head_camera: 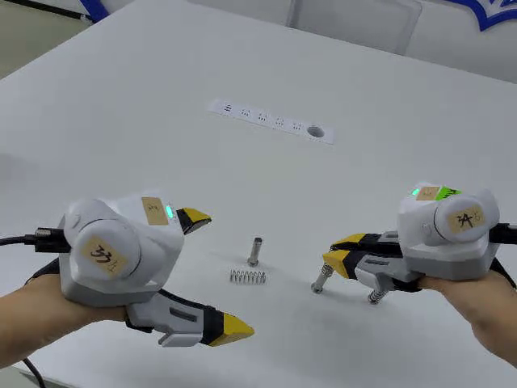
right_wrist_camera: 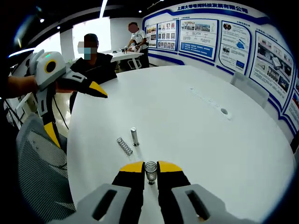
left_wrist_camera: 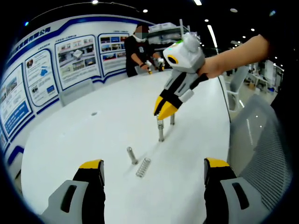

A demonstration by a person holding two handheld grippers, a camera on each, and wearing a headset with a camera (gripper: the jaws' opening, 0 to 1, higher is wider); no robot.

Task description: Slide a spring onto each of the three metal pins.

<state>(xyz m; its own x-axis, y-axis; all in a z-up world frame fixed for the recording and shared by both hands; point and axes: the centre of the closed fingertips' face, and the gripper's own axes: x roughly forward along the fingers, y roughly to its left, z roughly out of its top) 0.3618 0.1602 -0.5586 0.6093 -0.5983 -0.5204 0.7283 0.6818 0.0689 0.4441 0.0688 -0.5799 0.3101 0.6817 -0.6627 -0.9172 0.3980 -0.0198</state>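
Right gripper [right_wrist_camera: 150,168] fingers closed on small steel coil spring [right_wrist_camera: 150,174] atop grey metal pin [head_camera: 321,282], pin top hidden; left gripper [left_wrist_camera: 154,164] fingers wide apart, empty, loose spring [left_wrist_camera: 143,167] ahead.

The table [head_camera: 121,121] is plain white; the left gripper [head_camera: 222,273] and right gripper [head_camera: 330,251] have white bodies, black jaws with yellow tips, tan labels; the pin [head_camera: 255,250], loose spring [head_camera: 247,276] and gripped spring [right_wrist_camera: 150,171] are silver-grey; wall boards [right_wrist_camera: 205,37] are blue-and-white.
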